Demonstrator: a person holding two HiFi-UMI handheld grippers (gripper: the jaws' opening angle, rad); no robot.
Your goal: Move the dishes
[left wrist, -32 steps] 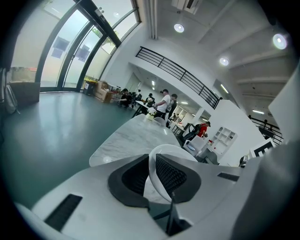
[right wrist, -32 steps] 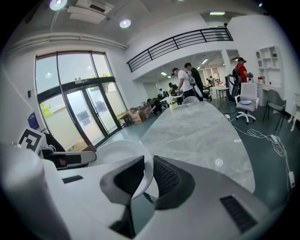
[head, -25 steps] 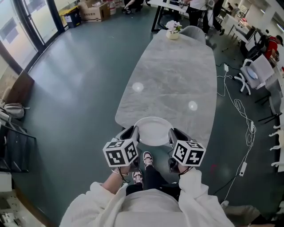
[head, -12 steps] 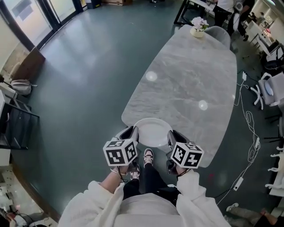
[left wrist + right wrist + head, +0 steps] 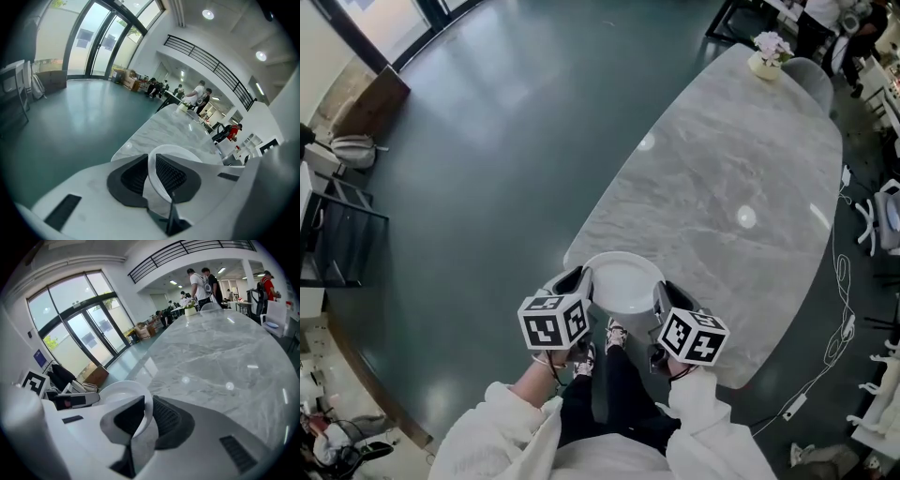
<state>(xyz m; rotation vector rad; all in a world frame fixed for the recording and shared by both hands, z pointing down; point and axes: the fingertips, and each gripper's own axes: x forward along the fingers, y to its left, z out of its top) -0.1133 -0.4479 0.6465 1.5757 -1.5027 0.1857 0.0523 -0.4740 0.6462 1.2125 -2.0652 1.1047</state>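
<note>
Head view: a white plate (image 5: 623,279) sits at the near end of the grey marble table (image 5: 741,169), gripped on its left rim by the left gripper (image 5: 578,281) and on its right rim by the right gripper (image 5: 662,292); whether it touches the tabletop I cannot tell. Left gripper view: both jaws pinch the plate's rim, with the tabletop beyond. Right gripper view: these jaws likewise clamp the rim, the left gripper showing across the plate.

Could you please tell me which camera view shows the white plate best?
The head view: nearly the whole white plate shows from above. Each gripper view shows only part, its rim clamped between the jaws.
</note>
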